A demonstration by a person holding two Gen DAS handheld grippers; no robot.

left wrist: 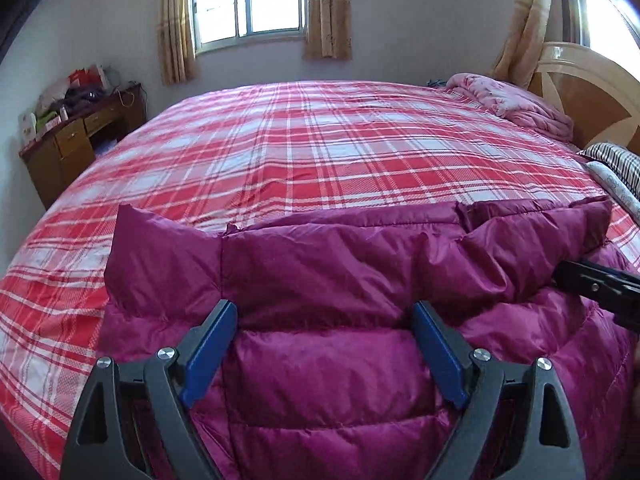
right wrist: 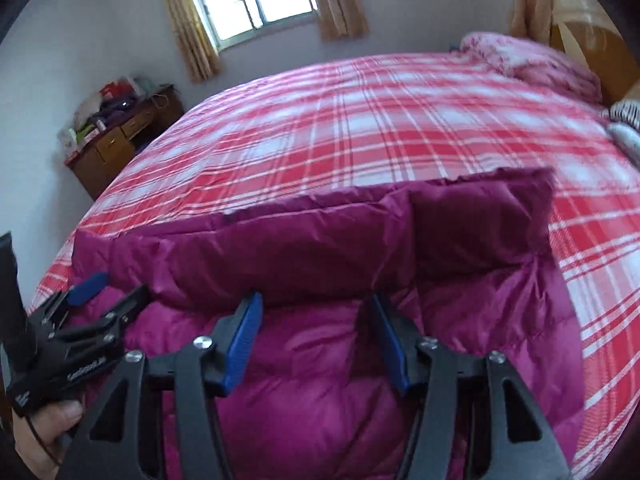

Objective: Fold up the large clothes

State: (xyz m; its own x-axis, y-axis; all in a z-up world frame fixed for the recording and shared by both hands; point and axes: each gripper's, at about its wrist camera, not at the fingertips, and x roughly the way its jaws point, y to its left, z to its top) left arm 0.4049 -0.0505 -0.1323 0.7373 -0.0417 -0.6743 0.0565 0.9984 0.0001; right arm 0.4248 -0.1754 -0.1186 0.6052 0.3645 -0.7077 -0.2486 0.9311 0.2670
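Note:
A magenta quilted down jacket (left wrist: 328, 344) lies on the near part of a bed with a red-and-white plaid sheet (left wrist: 304, 152). A darker fold of the jacket (left wrist: 340, 256) lies across its far side. My left gripper (left wrist: 323, 312) is open, its blue pads standing over the jacket just short of that fold, holding nothing. My right gripper (right wrist: 314, 304) is open too, over the same jacket (right wrist: 320, 380) near the fold (right wrist: 320, 240). The left gripper also shows at the left of the right wrist view (right wrist: 108, 296), and part of the right gripper shows at the right edge of the left wrist view (left wrist: 600, 286).
A pink floral quilt (left wrist: 516, 104) is bunched at the far right by the wooden headboard (left wrist: 592, 96). Striped pillows (left wrist: 616, 160) lie at the right edge. A cluttered wooden desk (left wrist: 80, 132) stands left of the bed. A curtained window (left wrist: 250, 0) is behind.

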